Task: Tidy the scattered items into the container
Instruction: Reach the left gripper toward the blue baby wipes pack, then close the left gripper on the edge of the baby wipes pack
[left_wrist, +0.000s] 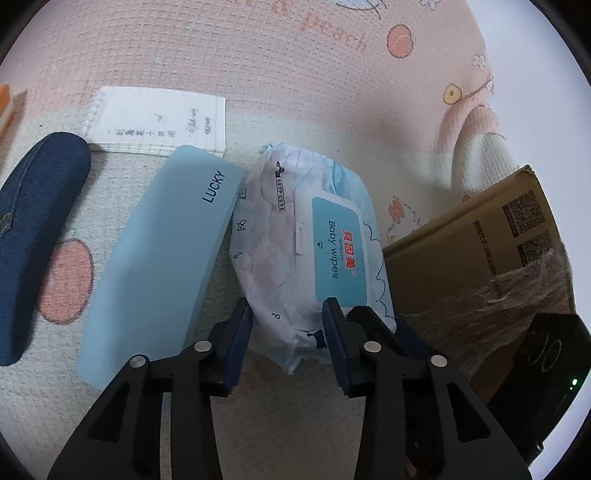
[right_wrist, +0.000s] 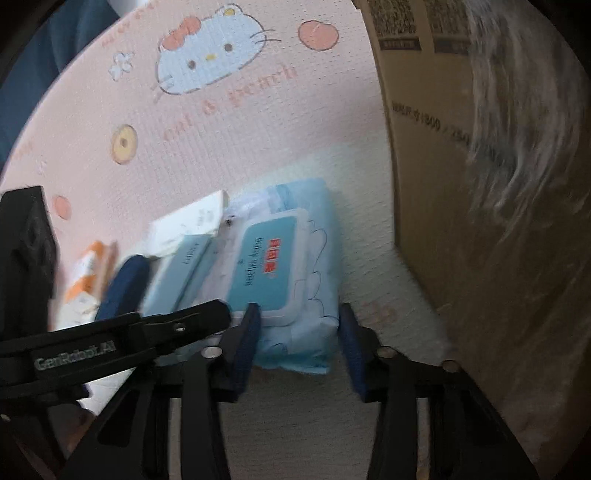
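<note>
Left wrist view: baby wipes pack (left_wrist: 306, 254) between the fingers of the left gripper (left_wrist: 288, 314), near end of the pack in the gap; pads close against it, firm contact not certain.
Right wrist view: right gripper (right_wrist: 299, 321) straddling the same pack (right_wrist: 288, 269) from the near end, jaws part open; a sliver of mat showing at the right pad, so no grip read (frame blurred, hedge accordingly).
Step in hand: two-gripper pick-up of the wipes, both claws set about the pack, not lifted.
Next move: closing on the soft sides evenly, then lifting over the wall of the cardboard box (left_wrist: 480, 258), just beside the pack to its right.
Pack: soft crinkled film, pillow-shaped, rigid teal flip lid on top; likely to sag if pinched at one end.
Neighbours: smooth pale-blue case (left_wrist: 159, 266) marked LUCKY touching the pack's left edge; dark denim case (left_wrist: 33, 236); spiral notepad (left_wrist: 159, 122) behind.
Ground: waffle-textured pink play mat (left_wrist: 258, 55), cartoon print.
Box: plain corrugated brown, tape wrinkled on its side.
</note>
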